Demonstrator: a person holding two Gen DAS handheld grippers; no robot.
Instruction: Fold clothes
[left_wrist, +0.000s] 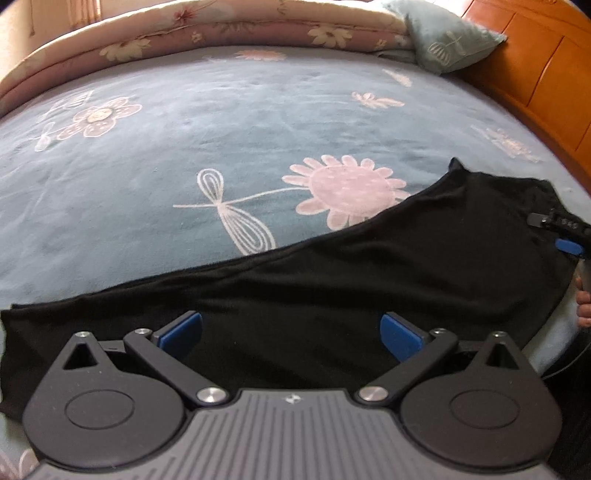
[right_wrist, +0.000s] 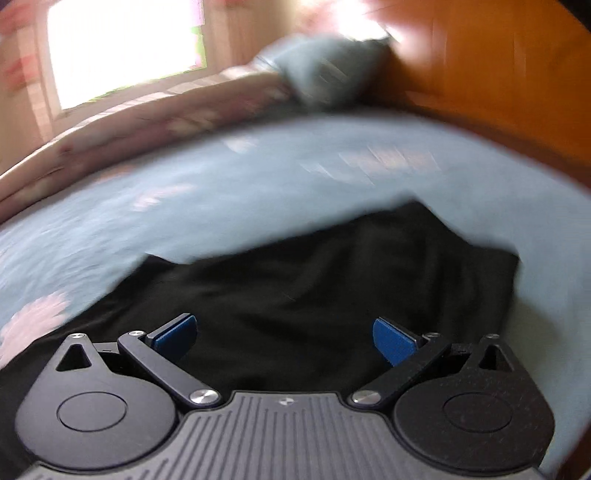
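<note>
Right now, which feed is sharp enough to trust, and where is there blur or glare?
Left wrist view: sharp, evenly lit, the black garment edge crisp, fisheye bending the bed. Right wrist view: motion-smeared, window blown out white; only the hand-held gripper itself is crisp.

Left tool (left_wrist: 291, 334): grey ribbed housing with a small white mark at its top centre, flanked by two black rounded plates, each bearing a raised disc and a triangular cut-out. Black link arms pinned with silver screws, ending in blue pads (left_wrist: 183, 330). Right tool (right_wrist: 284, 336): same build, same blue pads (right_wrist: 391, 343), right plate rough-textured. Beside the housing's right plate in the left view, fingers (left_wrist: 584, 306) and a thin cable.
</note>
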